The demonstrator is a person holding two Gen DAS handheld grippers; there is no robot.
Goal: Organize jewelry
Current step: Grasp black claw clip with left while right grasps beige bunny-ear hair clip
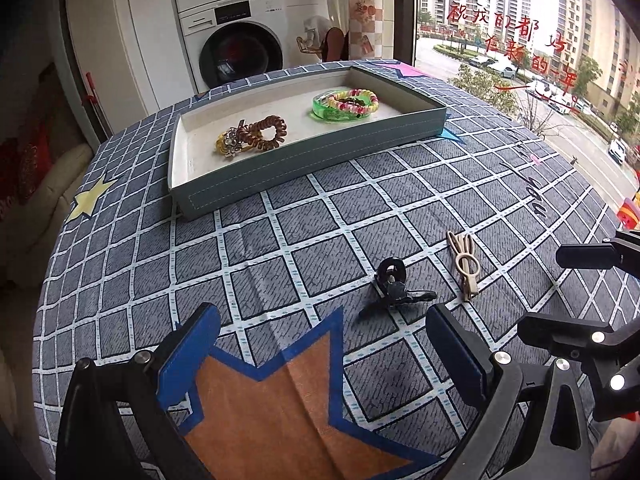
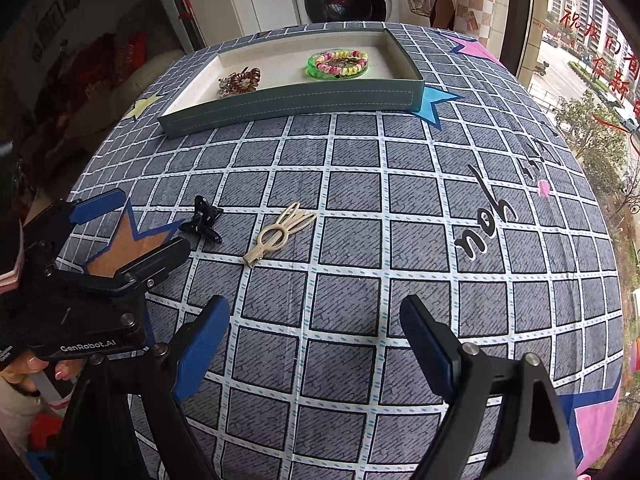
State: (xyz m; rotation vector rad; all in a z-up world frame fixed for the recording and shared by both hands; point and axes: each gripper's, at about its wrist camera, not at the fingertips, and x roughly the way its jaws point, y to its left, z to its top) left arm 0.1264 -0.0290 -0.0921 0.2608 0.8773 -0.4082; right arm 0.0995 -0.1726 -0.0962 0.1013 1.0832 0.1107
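1. Lying just ahead of the wide-open left gripper [image 1: 322, 350]: black plastic claw clip [image 1: 394, 286].
2. Lying beyond the gaping, empty right gripper [image 2: 314, 344]: beige rabbit-shaped hair clip [image 2: 280, 232].
3. Sitting farther ahead, grey-green rectangular tray [image 1: 280, 168] is holding brown spiral hair tie [image 1: 266, 132] and green translucent bangle [image 1: 340, 110].

Left wrist view: sits low behind its own fingers, angled steeply down over the grey checked tablecloth [image 1: 280, 216], facing the far grey rectangular tray [image 1: 304, 160]. Right wrist view: same heading, placed further right, equally close to the cloth. Shared: tray, black claw hair clip [image 1: 394, 286], beige rabbit-shaped hair clip [image 2: 280, 232], white washing machine [image 1: 236, 40] beyond.
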